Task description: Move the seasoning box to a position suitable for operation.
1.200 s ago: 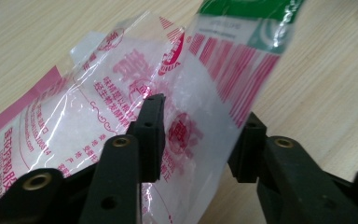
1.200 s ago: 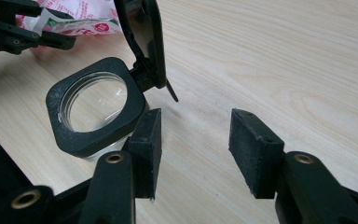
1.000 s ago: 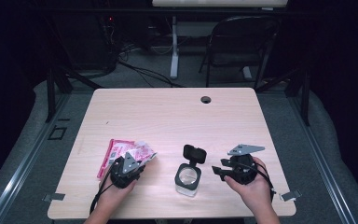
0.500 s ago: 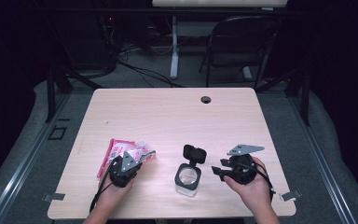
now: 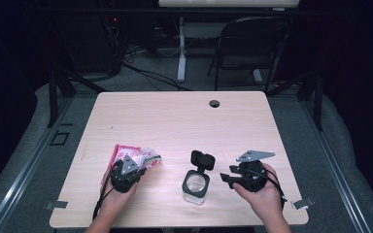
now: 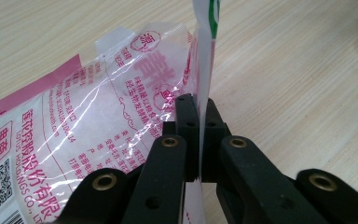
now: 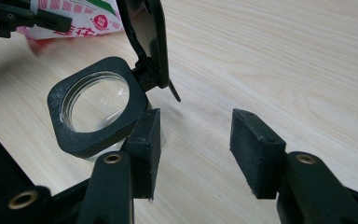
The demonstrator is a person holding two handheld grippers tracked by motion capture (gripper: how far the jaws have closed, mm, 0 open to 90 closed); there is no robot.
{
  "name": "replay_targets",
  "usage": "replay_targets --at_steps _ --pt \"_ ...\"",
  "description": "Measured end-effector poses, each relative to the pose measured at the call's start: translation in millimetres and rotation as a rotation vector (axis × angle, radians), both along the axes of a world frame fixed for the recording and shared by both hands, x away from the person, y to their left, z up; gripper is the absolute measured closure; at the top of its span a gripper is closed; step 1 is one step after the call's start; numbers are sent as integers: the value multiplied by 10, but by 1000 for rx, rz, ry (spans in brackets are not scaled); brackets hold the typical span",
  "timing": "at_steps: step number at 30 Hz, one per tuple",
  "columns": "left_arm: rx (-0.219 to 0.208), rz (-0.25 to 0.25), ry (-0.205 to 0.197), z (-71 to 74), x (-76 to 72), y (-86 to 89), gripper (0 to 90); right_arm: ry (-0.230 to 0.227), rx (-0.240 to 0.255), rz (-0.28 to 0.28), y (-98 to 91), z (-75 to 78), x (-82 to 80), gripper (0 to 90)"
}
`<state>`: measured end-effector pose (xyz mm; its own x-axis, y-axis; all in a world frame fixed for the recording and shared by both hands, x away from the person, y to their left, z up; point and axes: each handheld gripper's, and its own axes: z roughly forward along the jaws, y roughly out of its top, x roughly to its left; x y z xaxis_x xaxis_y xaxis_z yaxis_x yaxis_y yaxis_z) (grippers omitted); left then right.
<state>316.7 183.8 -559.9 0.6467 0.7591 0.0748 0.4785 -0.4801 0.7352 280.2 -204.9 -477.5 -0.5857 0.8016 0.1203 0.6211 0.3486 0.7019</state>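
On the pale wood-grain table (image 5: 175, 121), the left gripper (image 6: 196, 109) is clenched on a glossy pink-printed plastic packet (image 6: 74, 135) at eight o'clock. The right gripper (image 7: 196, 140) gapes beside a clear, black-rimmed jar (image 5: 195, 184), lid (image 5: 202, 159) flipped up, at six.

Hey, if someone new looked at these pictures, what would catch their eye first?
The pink-printed packet at the table's near left, its edge pinched in the shut left claw. Next, the clear jar at the near centre, its black lid flipped open, with the open right claw just beside it.
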Motion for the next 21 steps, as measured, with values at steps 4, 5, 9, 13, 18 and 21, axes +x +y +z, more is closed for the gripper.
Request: replay_targets --at_steps 4,5,9,13,18,21 --pt "-8 5 -2 11 5 19 900 -8 1 2 7 -4 0 532" --pt "-10 6 -8 12 4 21 900 -8 1 2 8 -3 -1 532" --pt "-19 14 -13 25 5 34 900 -3 -3 2 17 -3 -6 532" --pt "-22 14 -16 33 7 45 900 -1 -1 1 16 -5 -6 531" --pt "-32 5 2 53 17 66 900 4 -4 2 17 -14 -3 530" --pt "-28 9 3 87 20 85 900 7 -3 7 19 -22 3 529"
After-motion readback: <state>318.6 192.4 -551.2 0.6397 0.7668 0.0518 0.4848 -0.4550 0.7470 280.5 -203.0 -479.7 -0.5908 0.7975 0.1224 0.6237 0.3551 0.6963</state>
